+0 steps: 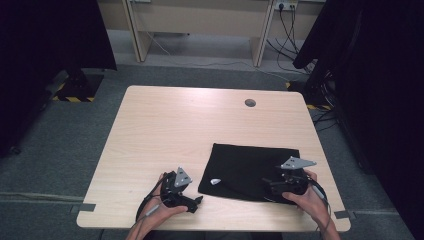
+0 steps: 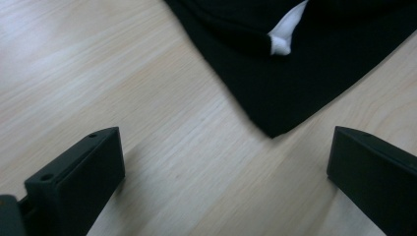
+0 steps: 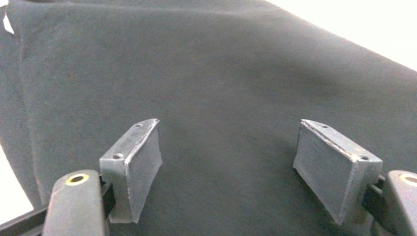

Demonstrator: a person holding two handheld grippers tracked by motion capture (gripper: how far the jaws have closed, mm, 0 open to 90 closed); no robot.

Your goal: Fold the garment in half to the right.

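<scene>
Black cloth (image 1: 252,171) lay folded on counter (image 1: 165,130), near right. Both tongs stood apart, empty: left tongs (image 2: 223,172) facing cloth corner, right tongs (image 3: 228,167) over cloth. Best pinch corners low, lift evenly.

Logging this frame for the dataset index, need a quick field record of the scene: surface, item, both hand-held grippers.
surface: light wooden table
item: folded black cloth, flat on the table's near right part, small white tag near its left edge
left hand-held gripper: jaws open, over bare wood, just short of the cloth's corner
right hand-held gripper: jaws open, above the cloth, nothing between them
</scene>
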